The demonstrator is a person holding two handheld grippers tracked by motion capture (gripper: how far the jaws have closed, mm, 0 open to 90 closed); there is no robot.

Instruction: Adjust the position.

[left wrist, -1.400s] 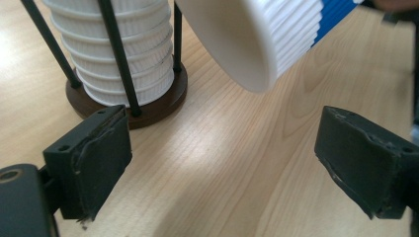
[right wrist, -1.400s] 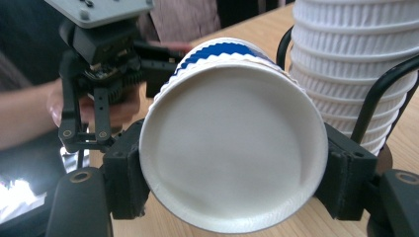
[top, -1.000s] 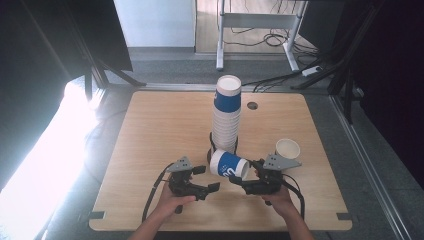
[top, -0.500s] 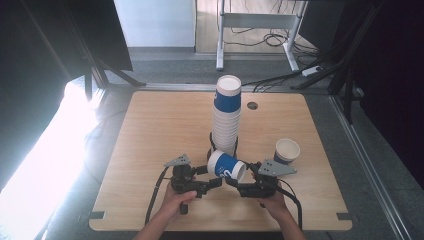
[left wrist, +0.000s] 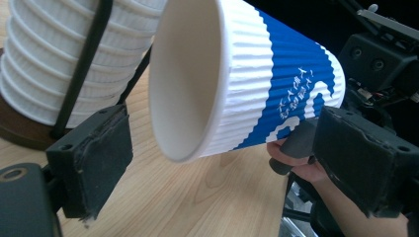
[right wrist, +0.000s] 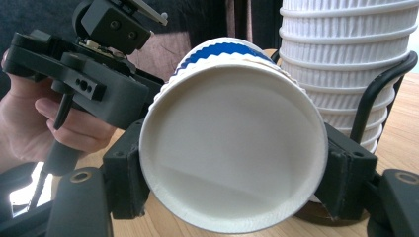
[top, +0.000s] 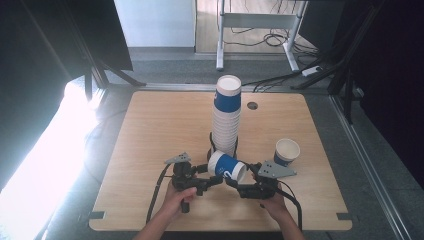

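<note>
A blue-and-white ribbed paper cup (top: 227,166) lies on its side in the air, between my two grippers and just in front of a tall stack of cups (top: 227,112). My right gripper (right wrist: 232,163) is shut on the cup (right wrist: 230,148), with a pad against each side near the rim and the open mouth facing it. My left gripper (left wrist: 230,163) is open. Its jaws straddle the same cup (left wrist: 257,84) with a gap at the left pad. In the high view the left gripper (top: 207,181) and right gripper (top: 235,184) meet under the cup.
The stack stands in a black wire holder on a dark round base (left wrist: 20,133). A single upright cup (top: 286,151) stands to the right, just beyond the right hand. The wooden table (top: 150,130) has a cable hole (top: 252,105) at the back.
Both hands and the cup have drifted slightly toward the near edge. The right gripper's hold on the cup is unchanged.
</note>
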